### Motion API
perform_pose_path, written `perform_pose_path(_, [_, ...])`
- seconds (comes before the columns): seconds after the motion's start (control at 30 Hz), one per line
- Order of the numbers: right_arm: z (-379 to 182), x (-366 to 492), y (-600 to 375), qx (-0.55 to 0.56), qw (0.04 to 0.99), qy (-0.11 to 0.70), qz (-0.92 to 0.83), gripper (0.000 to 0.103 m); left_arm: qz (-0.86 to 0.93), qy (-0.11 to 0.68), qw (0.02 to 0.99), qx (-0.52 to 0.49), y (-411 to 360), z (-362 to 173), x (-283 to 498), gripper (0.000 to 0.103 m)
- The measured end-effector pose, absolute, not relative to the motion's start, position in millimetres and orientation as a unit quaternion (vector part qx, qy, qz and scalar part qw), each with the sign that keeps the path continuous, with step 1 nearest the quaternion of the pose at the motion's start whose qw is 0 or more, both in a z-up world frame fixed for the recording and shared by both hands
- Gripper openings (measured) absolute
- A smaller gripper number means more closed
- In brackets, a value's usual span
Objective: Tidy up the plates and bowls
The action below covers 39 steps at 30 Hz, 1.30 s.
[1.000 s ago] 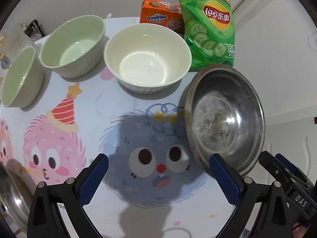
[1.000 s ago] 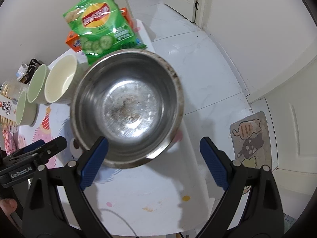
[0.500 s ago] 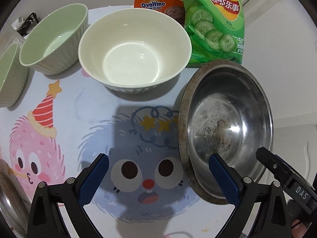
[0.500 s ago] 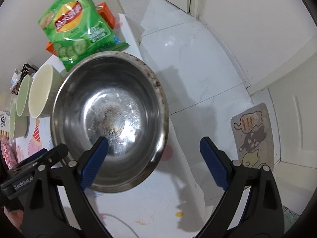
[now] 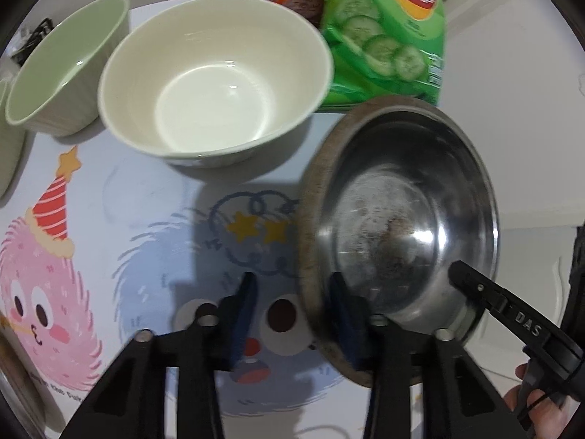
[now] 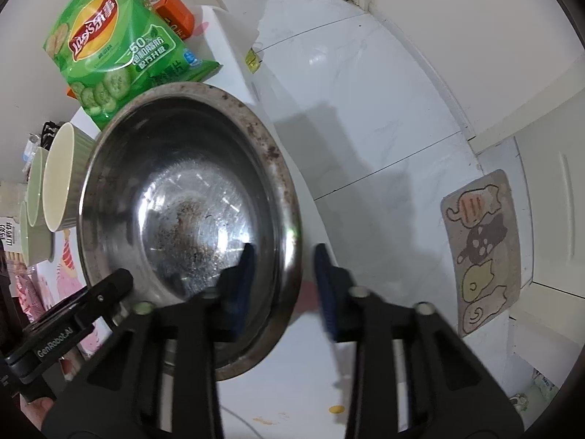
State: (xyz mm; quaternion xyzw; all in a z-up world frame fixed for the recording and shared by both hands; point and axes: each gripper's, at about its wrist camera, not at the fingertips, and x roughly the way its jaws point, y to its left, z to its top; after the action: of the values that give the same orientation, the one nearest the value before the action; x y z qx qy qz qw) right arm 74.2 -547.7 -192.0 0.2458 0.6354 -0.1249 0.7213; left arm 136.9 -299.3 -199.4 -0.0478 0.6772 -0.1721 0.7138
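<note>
Shiny, speckled steel bowl (image 5: pixel 402 219); glossy smooth ceramic cream bowl (image 5: pixel 215 87); crinkly foil chip bag (image 6: pixel 117 47).

light: bright, even indoor | glare: white spots inside steel bowl (image 5: pixel 398 219) | shadows: soft, on tabletop (image 5: pixel 153 197) and floor (image 6: pixel 365 117) | blur: motion smear on both jaws, chip bag (image 5: pixel 384 33) soft | edges: fisheye bending, black corners
</note>
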Motion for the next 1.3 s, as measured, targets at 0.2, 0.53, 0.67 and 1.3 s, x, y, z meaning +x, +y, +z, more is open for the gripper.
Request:
perform_pose_path(0.2, [-185.5,76.9,-543.2,0.232,0.73,0.632,-0.119,0.015,-0.18,0.673,0.716,-0.043,-305.7,-196.4,137.3,0.015])
perform_pose_path(0.53, [-170.0,62.7,-526.9,0.237,0.739,0.621,-0.115,0.015,-0.194,0.665,0.72,-0.042,-291.5,-184.0,125.6,0.015])
perform_pose_path(0.67, [-157.8,52.3,-507.9,0.238,0.747,0.611,-0.112,0.015,-0.194,0.655,0.729,-0.029,-280.1,-173.2,116.0,0.015])
perform_pose_path(1.3, [-114.3,46.4,-389.3,0.199,0.785,0.586,-0.031,0.015,-0.143,0.614,0.774,-0.057,-143.6,-126.4,76.4,0.015])
